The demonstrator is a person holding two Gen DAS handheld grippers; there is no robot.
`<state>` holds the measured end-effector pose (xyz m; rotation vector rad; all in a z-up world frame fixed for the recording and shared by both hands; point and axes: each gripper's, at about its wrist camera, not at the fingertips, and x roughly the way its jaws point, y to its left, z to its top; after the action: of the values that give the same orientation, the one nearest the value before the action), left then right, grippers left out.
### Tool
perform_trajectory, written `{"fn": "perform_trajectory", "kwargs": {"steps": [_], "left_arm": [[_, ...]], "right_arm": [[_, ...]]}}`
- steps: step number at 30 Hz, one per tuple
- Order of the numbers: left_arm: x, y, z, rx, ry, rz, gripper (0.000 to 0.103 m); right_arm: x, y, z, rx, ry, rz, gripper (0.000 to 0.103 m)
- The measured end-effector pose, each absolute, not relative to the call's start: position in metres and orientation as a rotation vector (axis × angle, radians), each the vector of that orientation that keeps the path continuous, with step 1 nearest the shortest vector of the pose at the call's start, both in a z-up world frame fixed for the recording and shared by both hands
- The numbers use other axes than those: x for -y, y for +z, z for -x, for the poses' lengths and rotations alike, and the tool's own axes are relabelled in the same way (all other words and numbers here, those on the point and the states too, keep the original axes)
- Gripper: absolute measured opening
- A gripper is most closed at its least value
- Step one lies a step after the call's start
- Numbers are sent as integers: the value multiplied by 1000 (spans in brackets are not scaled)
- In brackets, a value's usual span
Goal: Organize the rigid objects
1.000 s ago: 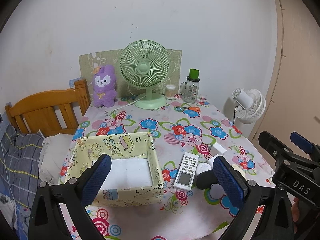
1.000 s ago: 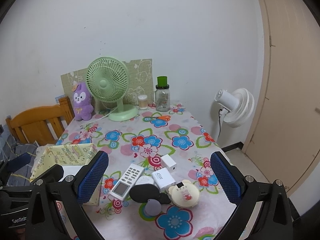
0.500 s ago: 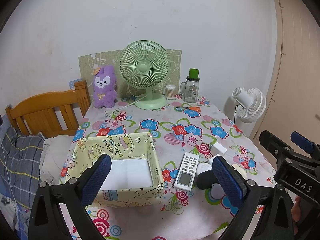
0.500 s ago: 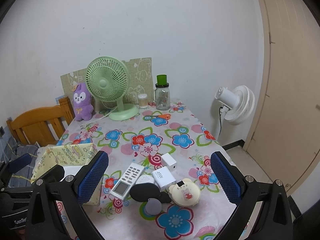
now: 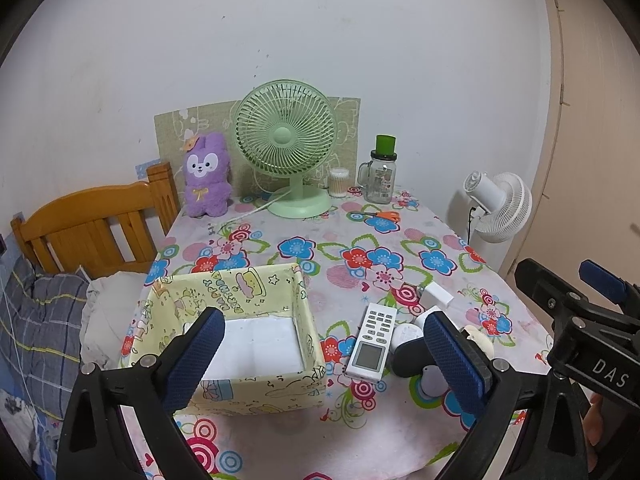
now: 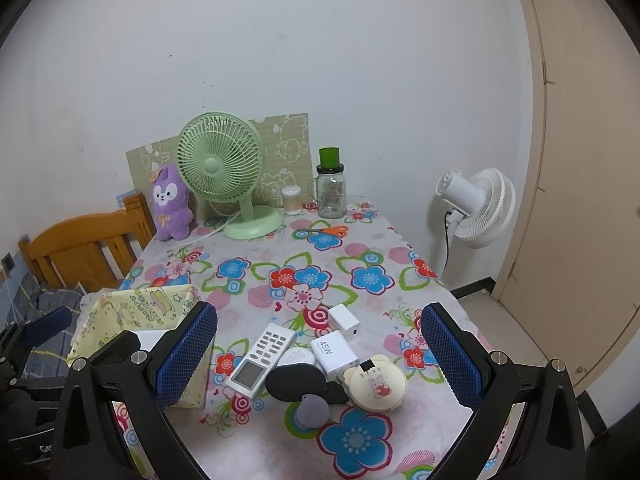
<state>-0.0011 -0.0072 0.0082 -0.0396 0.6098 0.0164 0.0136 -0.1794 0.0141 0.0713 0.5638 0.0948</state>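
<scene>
Both claws gape wide and hold nothing: the left claw frames the yellow box at lower centre of its view, showing the box's bare white floor. Only the right claw view shows the whole cluster at lower centre of the table: remote, 45W charger, small white cube, round cream case.

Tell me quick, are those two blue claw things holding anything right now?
Left gripper: open, holding nothing, above the yellow box.
Right gripper: open, holding nothing, above the remote and chargers.
</scene>
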Motion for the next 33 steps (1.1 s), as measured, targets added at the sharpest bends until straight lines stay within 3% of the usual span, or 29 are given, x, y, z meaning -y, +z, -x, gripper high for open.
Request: {"fn": "perform_trajectory", "kwargs": {"steps": [33], "left_arm": [[34,-6,-19,-632,-14,14,88]], "right_arm": [[189,7,-24,-571,95,-80,103]]}}
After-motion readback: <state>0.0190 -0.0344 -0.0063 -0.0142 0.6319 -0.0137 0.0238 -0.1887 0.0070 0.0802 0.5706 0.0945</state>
